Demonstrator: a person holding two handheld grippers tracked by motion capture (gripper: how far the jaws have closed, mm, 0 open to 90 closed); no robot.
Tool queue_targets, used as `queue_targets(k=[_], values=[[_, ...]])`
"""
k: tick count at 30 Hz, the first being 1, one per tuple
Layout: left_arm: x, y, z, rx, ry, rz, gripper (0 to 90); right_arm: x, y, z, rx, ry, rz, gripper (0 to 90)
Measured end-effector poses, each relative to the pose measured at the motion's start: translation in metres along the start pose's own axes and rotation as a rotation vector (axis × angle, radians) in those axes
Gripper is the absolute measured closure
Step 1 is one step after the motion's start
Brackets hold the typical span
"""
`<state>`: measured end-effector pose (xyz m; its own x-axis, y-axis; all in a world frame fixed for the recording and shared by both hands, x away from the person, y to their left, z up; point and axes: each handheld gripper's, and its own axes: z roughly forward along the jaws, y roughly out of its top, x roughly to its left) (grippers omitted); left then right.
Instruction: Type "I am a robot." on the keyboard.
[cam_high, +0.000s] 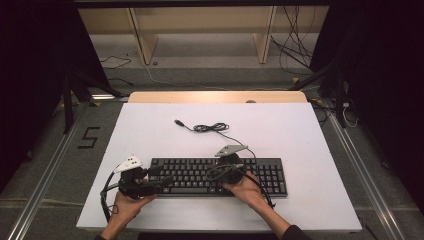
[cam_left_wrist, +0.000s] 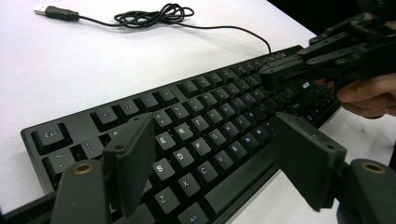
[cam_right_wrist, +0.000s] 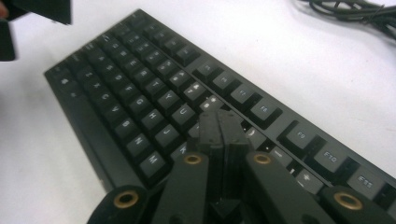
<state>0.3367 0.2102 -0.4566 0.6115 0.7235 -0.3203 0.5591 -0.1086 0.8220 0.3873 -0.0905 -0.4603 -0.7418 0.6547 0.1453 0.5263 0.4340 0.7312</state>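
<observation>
A black keyboard lies across the near half of the white table top, with its cable running back to a loose coil and a USB plug. My left gripper hovers at the keyboard's left end, jaws open and nothing between them; the left gripper view shows the letter keys through the gap of my left gripper. My right gripper is over the keys right of the middle. In the right gripper view my right gripper is shut, pads together, just above the keyboard; I cannot tell whether it touches.
The table top has a wooden strip along its far edge. Beyond it stand wooden shelf legs and loose cables on the floor. Metal rails run along both sides of the table.
</observation>
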Motion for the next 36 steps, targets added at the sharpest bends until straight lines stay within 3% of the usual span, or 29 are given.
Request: queue_targets(k=[11, 20, 23, 28, 29, 36], values=[[-0.001, -0.001, 0.002, 0.006, 0.002, 0.009, 30.4, 0.0, 0.0, 0.021, 0.068, -0.044, -0.006, 90.0], [0.0, -0.002, 0.002, 0.006, 0.008, 0.012, 30.7, 0.001, -0.001, 0.021, 0.058, -0.053, 0.005, 90.0], [0.001, -0.002, 0.002, 0.001, 0.008, 0.01, 30.7, -0.001, 0.0, 0.017, 0.03, -0.037, 0.028, 76.2], [0.002, -0.002, 0.002, 0.002, 0.009, 0.008, 30.7, -0.001, 0.001, 0.007, -0.025, -0.023, 0.043, 66.7], [0.002, -0.002, 0.001, 0.001, 0.011, 0.006, 30.7, -0.001, 0.001, 0.0, -0.056, -0.004, 0.046, 55.4], [0.002, -0.002, 0.001, -0.004, 0.015, 0.003, 31.2, 0.005, 0.0, -0.014, -0.115, 0.017, 0.021, 40.7]])
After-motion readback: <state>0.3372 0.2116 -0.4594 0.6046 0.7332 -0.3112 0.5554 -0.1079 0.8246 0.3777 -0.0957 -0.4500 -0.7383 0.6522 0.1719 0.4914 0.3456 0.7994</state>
